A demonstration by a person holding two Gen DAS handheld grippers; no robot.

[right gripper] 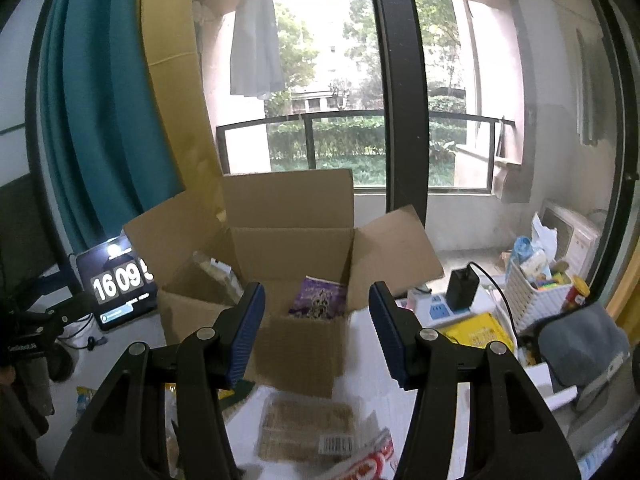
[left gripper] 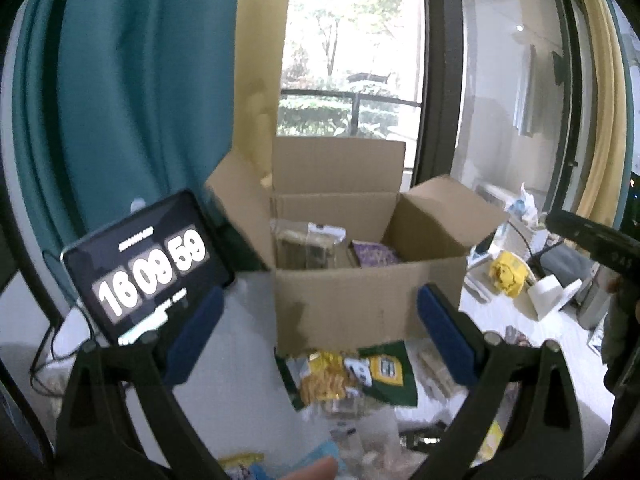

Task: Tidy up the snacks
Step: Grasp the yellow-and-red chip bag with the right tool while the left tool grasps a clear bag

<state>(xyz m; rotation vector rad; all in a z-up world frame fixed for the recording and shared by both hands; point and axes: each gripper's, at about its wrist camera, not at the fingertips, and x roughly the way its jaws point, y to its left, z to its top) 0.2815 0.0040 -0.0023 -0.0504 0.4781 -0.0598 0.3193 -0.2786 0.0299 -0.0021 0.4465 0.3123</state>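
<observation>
On the white bench, by the window: an open cardboard box (right gripper: 296,344) is standing with all its flaps up, and loose snack packs are lying in front of it.
Box contents: a purple snack pouch (right gripper: 318,298) is leaning inside near the middle; a clear-wrapped pack (left gripper: 306,246) is standing at the left inner wall.
Snacks waiting: a clear tray of pale wafers (right gripper: 306,426) is lying just below the right tool; a yellow snack bag (left gripper: 324,378) and a green packet (left gripper: 390,374) are lying touching the box's front wall.
Left tool (left gripper: 320,336): its blue pads are standing wide apart, holding nothing, facing the box front.
Right tool (right gripper: 316,332): its pads are standing about half open, empty, hovering above the wafer tray.
Other things: a tablet clock (left gripper: 148,264) is leaning left of the box.
Step in hand, as I judge it: choosing the next pack to load.
Doing it well: I would be lowering the right tool straight over the wafer tray, gripping across its short side, keeping it flat, then clearing the box's front wall before letting go.
</observation>
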